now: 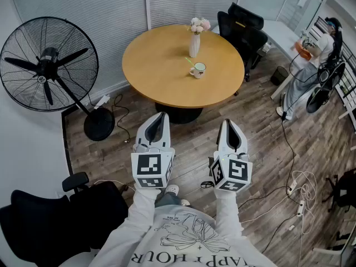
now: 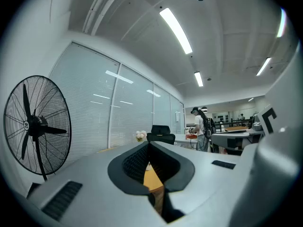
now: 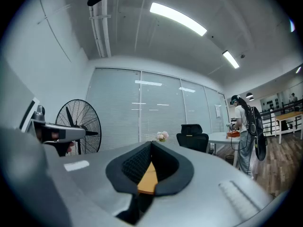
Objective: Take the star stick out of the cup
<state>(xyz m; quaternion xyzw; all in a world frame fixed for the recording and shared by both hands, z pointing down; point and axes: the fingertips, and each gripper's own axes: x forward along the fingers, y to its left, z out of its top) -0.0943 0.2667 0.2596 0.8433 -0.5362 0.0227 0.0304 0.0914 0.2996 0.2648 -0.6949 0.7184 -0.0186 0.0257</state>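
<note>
The star stick [image 1: 191,63] leans in the cup [image 1: 198,70] on the far tabletop [image 1: 161,85]. It is probably light, thin and slippery, so pinch its exposed shaft. The left gripper [image 1: 161,115] and right gripper [image 1: 229,123] are pressed together, empty and near.

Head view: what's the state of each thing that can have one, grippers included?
Left gripper: shut, empty, short of the round table.
Right gripper: shut, empty.
Cup: upright on the round table, stick inside.
Star stick: in the cup, leaning out.
Vase: upright, holding flowers.
Fan: blades appear stopped.
</note>
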